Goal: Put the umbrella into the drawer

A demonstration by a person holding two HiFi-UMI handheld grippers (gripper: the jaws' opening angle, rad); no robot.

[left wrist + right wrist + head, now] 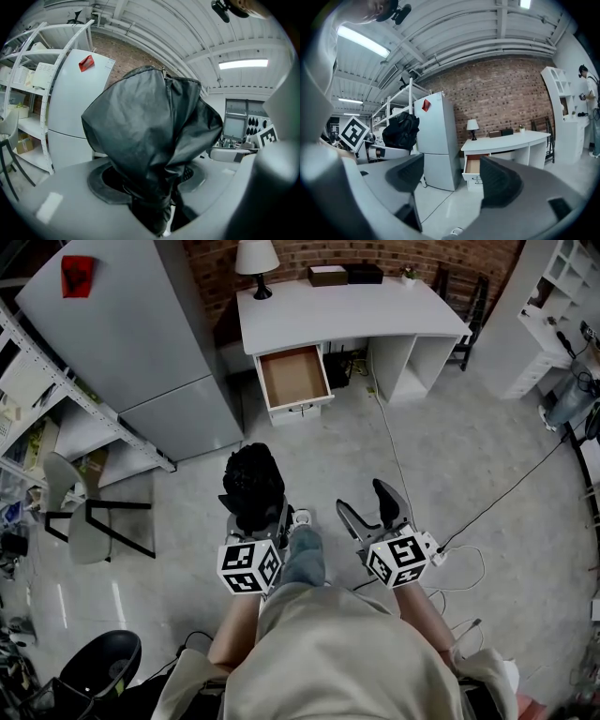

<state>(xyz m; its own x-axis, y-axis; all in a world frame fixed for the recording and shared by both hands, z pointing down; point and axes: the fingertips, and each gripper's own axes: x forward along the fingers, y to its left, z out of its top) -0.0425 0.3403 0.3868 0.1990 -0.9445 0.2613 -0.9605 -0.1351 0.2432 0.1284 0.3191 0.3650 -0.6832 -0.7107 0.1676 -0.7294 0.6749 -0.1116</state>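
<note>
A folded black umbrella (251, 486) stands bunched between the jaws of my left gripper (253, 509), which is shut on it. In the left gripper view its fabric (150, 136) fills the middle and hides what lies ahead. My right gripper (367, 504) hovers beside it on the right, open with nothing between its fingers. Ahead across the floor, the white desk (347, 310) has its wooden drawer (293, 377) pulled out and empty. The right gripper view shows that drawer (472, 164) between its spread jaws, and the umbrella (401, 130) off to the left.
A tall grey fridge (141, 343) stands left of the desk, with metal shelving (37, 399) and a chair (84, 517) further left. A lamp (256, 259) and boxes sit on the desk. A cable (394, 456) runs over the floor; white shelves (553, 315) stand at right.
</note>
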